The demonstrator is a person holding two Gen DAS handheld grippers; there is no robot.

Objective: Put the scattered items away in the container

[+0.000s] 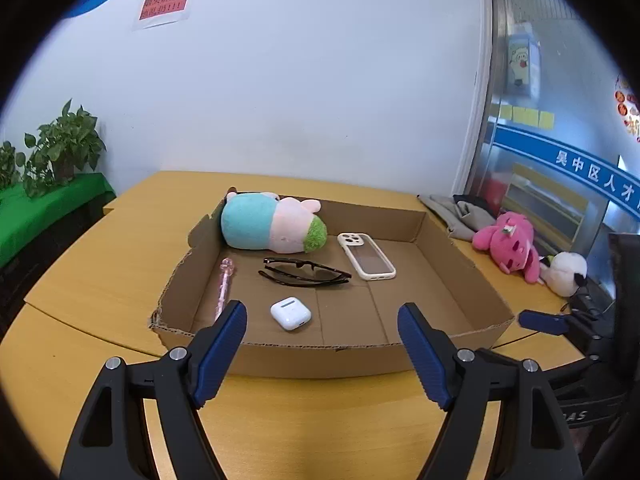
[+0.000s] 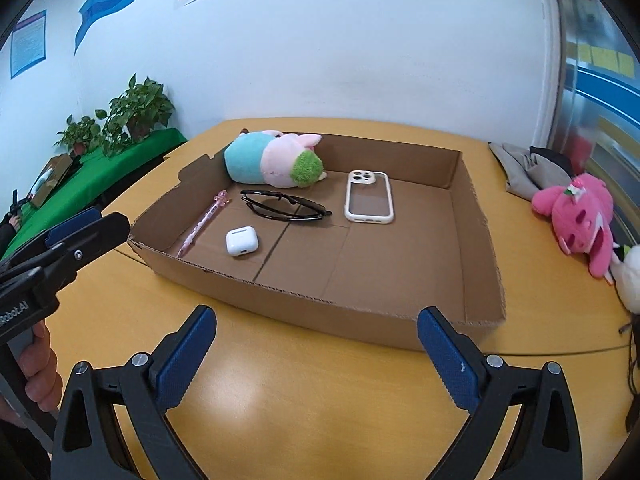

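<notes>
A shallow cardboard tray [image 1: 320, 356] [image 2: 360, 320] lies on the yellow table. Inside it lie a blue-pink plush toy [image 1: 272, 222] [image 2: 272, 158], a white phone case [image 1: 366, 256] [image 2: 369, 197], black sunglasses [image 1: 306, 272] [image 2: 285, 206], a white earbud case [image 1: 291, 314] [image 2: 241, 241] and a pink pen [image 1: 224, 288] [image 2: 204, 222]. My left gripper [image 1: 322, 320] is open and empty just before the tray's near wall; it also shows at the left of the right wrist view [image 2: 90, 226]. My right gripper [image 2: 318, 324] is open and empty before the tray's near right part.
A pink plush [image 1: 510, 246] [image 2: 580, 220] and a white plush [image 1: 566, 272] [image 2: 630, 276] lie on the table right of the tray, by grey cloth [image 1: 456, 212] [image 2: 528, 168]. Potted plants [image 1: 64, 144] [image 2: 136, 112] stand on a green-covered surface at the left. Cables lie at the right edge.
</notes>
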